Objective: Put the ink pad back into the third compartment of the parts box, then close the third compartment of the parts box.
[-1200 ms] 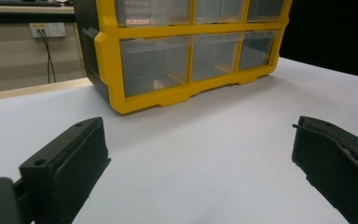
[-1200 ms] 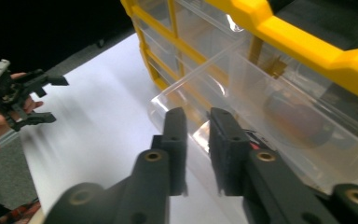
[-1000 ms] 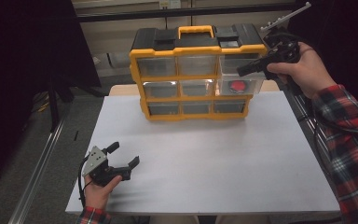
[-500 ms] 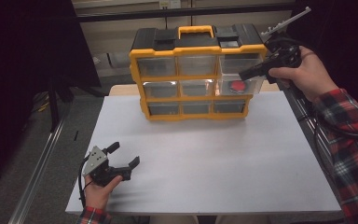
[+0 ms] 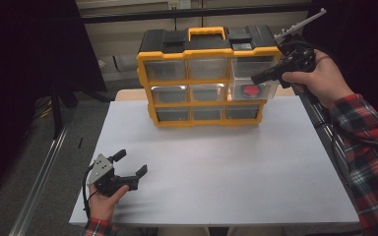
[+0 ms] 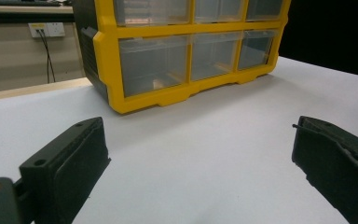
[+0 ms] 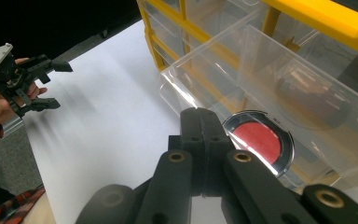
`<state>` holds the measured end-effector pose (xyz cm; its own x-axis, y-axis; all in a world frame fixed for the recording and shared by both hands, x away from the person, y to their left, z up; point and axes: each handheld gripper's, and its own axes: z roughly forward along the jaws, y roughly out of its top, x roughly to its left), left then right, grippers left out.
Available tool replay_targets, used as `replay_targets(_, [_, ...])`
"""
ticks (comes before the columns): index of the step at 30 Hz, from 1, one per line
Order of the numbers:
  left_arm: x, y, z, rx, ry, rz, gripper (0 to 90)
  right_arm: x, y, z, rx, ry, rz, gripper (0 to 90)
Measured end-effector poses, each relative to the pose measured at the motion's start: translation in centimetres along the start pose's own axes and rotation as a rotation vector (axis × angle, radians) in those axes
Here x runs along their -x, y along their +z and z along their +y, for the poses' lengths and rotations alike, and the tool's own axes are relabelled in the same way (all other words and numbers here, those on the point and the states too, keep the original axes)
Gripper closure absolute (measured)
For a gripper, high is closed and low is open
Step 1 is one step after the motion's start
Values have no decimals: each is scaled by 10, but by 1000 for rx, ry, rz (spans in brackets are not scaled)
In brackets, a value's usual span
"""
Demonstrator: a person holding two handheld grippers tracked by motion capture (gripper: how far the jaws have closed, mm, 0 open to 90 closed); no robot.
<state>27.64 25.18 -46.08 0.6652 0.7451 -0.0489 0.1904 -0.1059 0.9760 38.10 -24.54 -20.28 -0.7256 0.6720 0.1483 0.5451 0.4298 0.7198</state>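
A yellow organiser with clear drawers stands at the back of the white table. Its middle right drawer is pulled out, and a round red disc lies inside. My right gripper is shut, tips at that drawer's front wall. I cannot tell whether they pinch its rim. My left gripper rests open on the table near the front left, with nothing between its fingers.
The white tabletop spreads between the organiser and the front edge. A dark floor and a metal rail lie off the table's left side. A wall socket sits behind the organiser.
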Motion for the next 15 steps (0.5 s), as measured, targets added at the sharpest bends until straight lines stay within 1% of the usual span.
replay_targets(2, [1,0,0,5,-8,1,33,0,0,0,6,3,-5,900])
replay_targets(3, [0,0,0,5,-3,0,33,1,0,0,5,2,-4,900])
replay_targets(4, [0,0,0,8,-7,-2,33,1,0,0,7,-4,-7,900])
replay_targets(7, [0,0,0,6,-3,-1,33,2,0,0,9,0,-9,900])
replay_targets(9, [1,1,0,6,-13,-2,33,2,0,1,12,-3,-10,900])
replay_targets(15, [1,0,0,2,-8,0,33,3,1,1,20,-1,-11,900])
